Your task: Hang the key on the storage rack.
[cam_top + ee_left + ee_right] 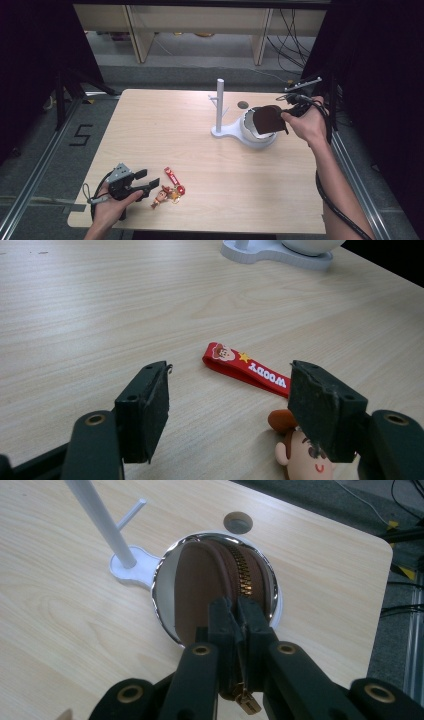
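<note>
Left gripper (pixel 145 181) near front edge of surface (pixel 165 130), jaws spread, nothing between; Woody keychain figure (pixel 167 193) with red strap (pixel 246 369) lies just beside.

Farther right: right gripper (pixel 237 611) pressed together, pinching brown zip pouch (pixel 215 587) by zipper seam, pouch over white bowl (pixel 252 136) on white stand (pixel 220 107).

Judgement: pouch light, soft, floppy; seam best hold, flat sides likely slip.

One brown zip pouch (pixel 220 575); one white bowl (pixel 250 131); one stand (pixel 220 107); one keychain (pixel 169 191)
</note>
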`<state>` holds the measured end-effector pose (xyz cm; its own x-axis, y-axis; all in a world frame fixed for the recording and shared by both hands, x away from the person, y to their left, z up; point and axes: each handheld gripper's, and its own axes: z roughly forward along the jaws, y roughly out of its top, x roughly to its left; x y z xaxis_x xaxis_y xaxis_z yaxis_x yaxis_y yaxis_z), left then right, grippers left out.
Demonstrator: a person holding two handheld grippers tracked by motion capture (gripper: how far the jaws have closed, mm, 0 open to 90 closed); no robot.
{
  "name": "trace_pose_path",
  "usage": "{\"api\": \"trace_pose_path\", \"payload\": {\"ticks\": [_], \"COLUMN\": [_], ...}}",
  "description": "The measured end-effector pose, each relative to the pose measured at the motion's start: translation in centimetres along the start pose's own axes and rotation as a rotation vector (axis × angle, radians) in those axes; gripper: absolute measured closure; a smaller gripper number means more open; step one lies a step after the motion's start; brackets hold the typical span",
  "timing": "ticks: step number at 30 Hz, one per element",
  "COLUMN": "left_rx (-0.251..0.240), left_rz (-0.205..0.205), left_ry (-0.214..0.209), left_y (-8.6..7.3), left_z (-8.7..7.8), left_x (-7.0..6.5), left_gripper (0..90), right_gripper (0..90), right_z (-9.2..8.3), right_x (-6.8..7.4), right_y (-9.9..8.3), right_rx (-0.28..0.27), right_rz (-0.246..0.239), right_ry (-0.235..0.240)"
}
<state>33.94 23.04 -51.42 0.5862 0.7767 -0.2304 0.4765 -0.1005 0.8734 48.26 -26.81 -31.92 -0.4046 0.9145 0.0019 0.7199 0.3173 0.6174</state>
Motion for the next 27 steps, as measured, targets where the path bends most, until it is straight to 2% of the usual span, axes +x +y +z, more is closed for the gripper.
{"api": "trace_pose_path", "payload": {"ticks": [2, 6, 7, 8, 11, 16, 19, 20, 23, 25, 27], "left_rx": [0.005, 0.002, 0.002, 0.003, 0.004, 0.015, 0.012, 0.01, 0.01, 0.01, 0.01], "left_rz": [-0.001, 0.003, 0.002, 0.003, 0.006, 0.007, 0.006, 0.006, 0.005, 0.003, 0.003], "left_ry": [0.008, 0.0, 0.0, -0.001, -0.002, 0.008, 0.006, 0.003, 0.004, 0.005, 0.005], "left_y": [0.0, 0.0, 0.0, 0.0, 0.0, -0.1, -0.1, -0.1, -0.1, -0.1, -0.1], "left_z": [-0.1, 0.0, 0.0, 0.0, 0.0, 0.0, 0.0, 0.0, 0.0, 0.0, 0.0], "left_x": [0.0, 0.0, 0.0, 0.0, 0.0, -0.1, -0.1, -0.1, -0.1, -0.1, -0.1], "left_gripper": [31.9, 31.9, 31.9, 31.9, 31.9, 31.8, 31.8, 31.8, 31.8, 31.8, 31.8], "right_gripper": [86.8, 86.8, 86.8, 86.7, 86.7, 86.7, 86.6, 86.5, 86.3, 86.1, 86.6], "right_z": [0.5, 1.1, 1.3, 1.4, 1.8, 2.4, 2.8, 3.0, 3.6, 4.0, 4.4], "right_x": [-0.2, -0.1, -0.2, -0.1, 0.0, 0.0, 0.2, 0.0, 0.1, -0.1, 0.0], "right_y": [0.0, 0.0, 0.1, 0.1, 0.1, 0.0, -0.1, -0.1, -0.3, -0.3, -0.4], "right_rx": [-0.013, -0.003, -0.009, -0.006, 0.0, 0.004, 0.017, 0.011, 0.013, 0.011, 0.023], "right_rz": [-0.032, -0.032, -0.053, -0.039, -0.043, -0.066, -0.037, -0.06, -0.061, -0.089, -0.069], "right_ry": [-0.006, -0.01, -0.013, -0.015, -0.012, -0.016, -0.009, -0.011, -0.011, -0.012, -0.005]}}
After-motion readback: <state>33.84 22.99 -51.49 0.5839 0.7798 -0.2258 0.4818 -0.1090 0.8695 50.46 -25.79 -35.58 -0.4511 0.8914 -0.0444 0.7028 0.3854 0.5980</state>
